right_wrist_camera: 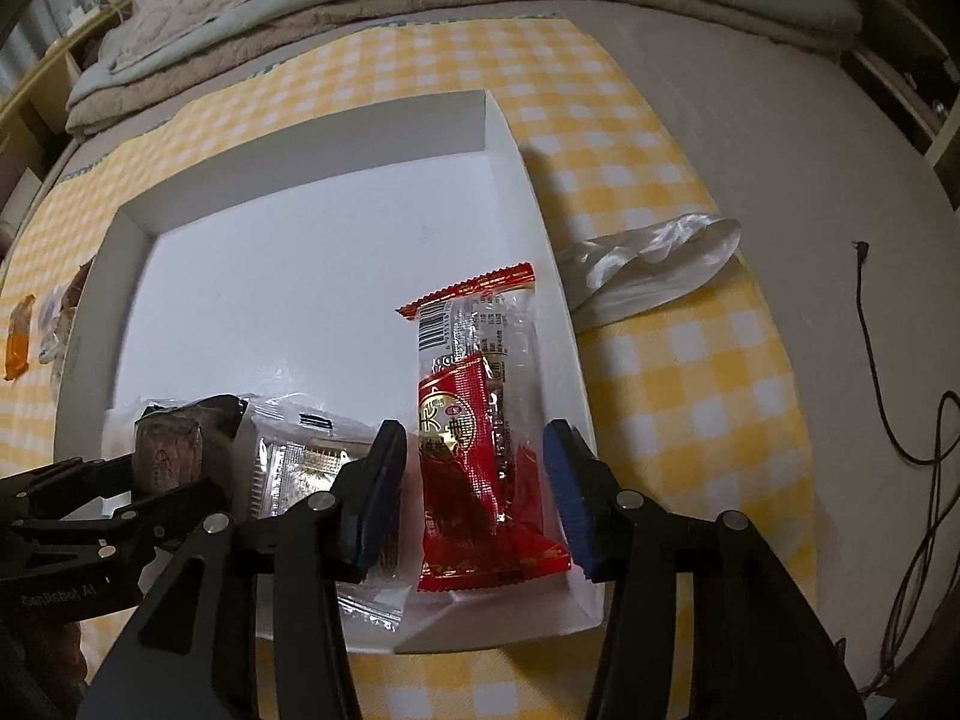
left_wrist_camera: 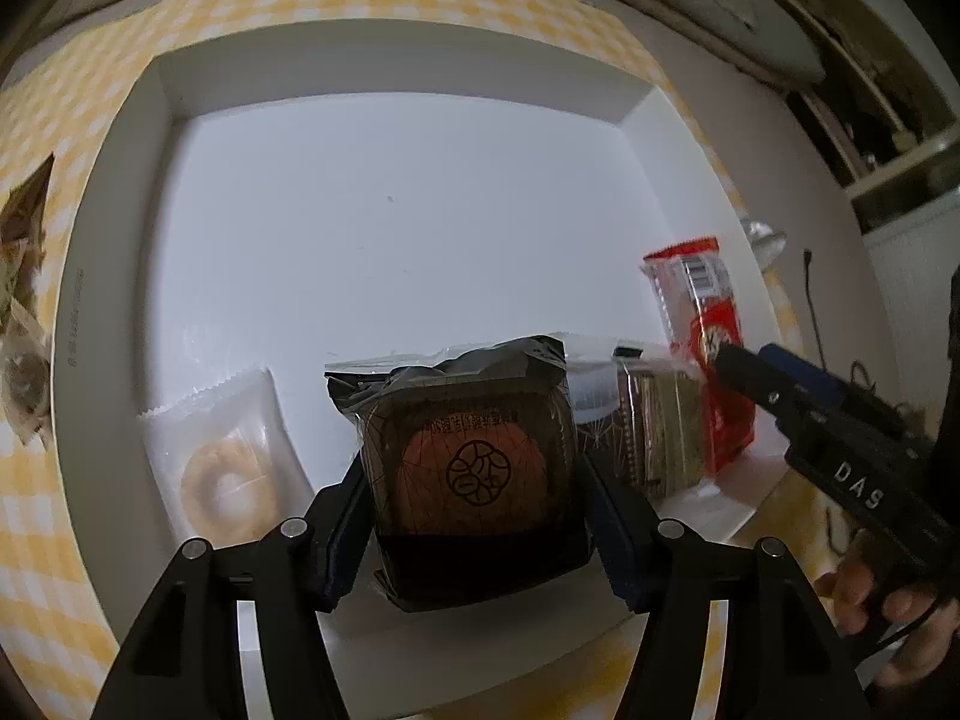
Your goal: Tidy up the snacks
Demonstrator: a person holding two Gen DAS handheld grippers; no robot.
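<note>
A white tray [left_wrist_camera: 390, 69] lies on a yellow checked cloth [right_wrist_camera: 690, 390]. My left gripper [left_wrist_camera: 472, 468] is shut on a dark packet with a round orange cake [left_wrist_camera: 474, 474], its pads pressing both sides low over the tray's near edge. In the right wrist view that gripper [right_wrist_camera: 120, 468] and its packet [right_wrist_camera: 165, 450] show at the left. A red and clear snack packet [right_wrist_camera: 480, 420] lies flat in the tray [right_wrist_camera: 318, 174] at its right side. My right gripper [right_wrist_camera: 475, 429] straddles it, open, with a gap at each finger.
A clear packet with a ring biscuit [left_wrist_camera: 222, 480] and a silvery packet [right_wrist_camera: 300, 462] also lie in the tray. Loose snacks [right_wrist_camera: 18, 336] sit on the cloth to its left. A white plastic bag [right_wrist_camera: 654, 264], a dark cable [right_wrist_camera: 870, 360] and bedding [right_wrist_camera: 420, 6] lie beyond.
</note>
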